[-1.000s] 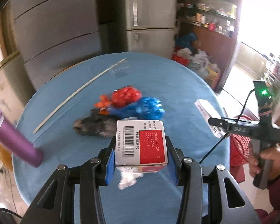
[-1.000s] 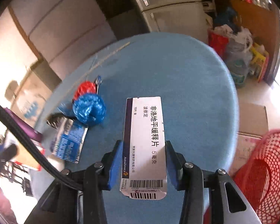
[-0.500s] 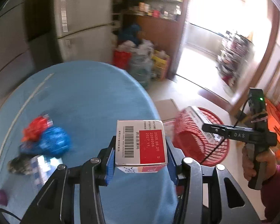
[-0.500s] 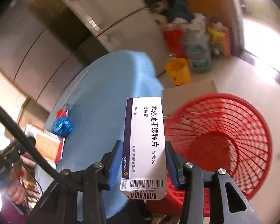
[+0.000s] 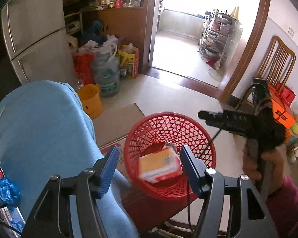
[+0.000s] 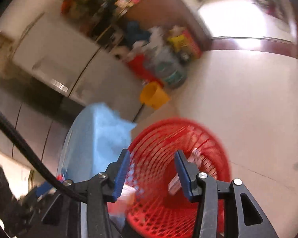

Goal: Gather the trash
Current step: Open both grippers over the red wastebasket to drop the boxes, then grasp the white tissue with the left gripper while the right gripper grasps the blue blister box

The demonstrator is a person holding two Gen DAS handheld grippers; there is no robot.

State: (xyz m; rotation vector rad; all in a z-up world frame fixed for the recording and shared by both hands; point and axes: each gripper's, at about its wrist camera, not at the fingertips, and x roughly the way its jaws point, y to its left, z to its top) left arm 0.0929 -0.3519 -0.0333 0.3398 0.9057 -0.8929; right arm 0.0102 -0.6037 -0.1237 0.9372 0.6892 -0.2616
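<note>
At the far left of the left wrist view, red and blue crumpled wrappers are seen lying on the blue-covered table; a yellow bucket with a smiley face is seen on the floor just past the table's edge. The left gripper is held over the red mesh basket; its jaws have just been opening and stand apart, with nothing pressed between the 2 blue pads; the red-and-white box is seen loose and tilted inside the basket. At the right, the right gripper is gripped by a hand. In the blurred right wrist view, the right gripper is seen with its fingers apart and empty above the basket; a pale box is glimpsed inside it.
</note>
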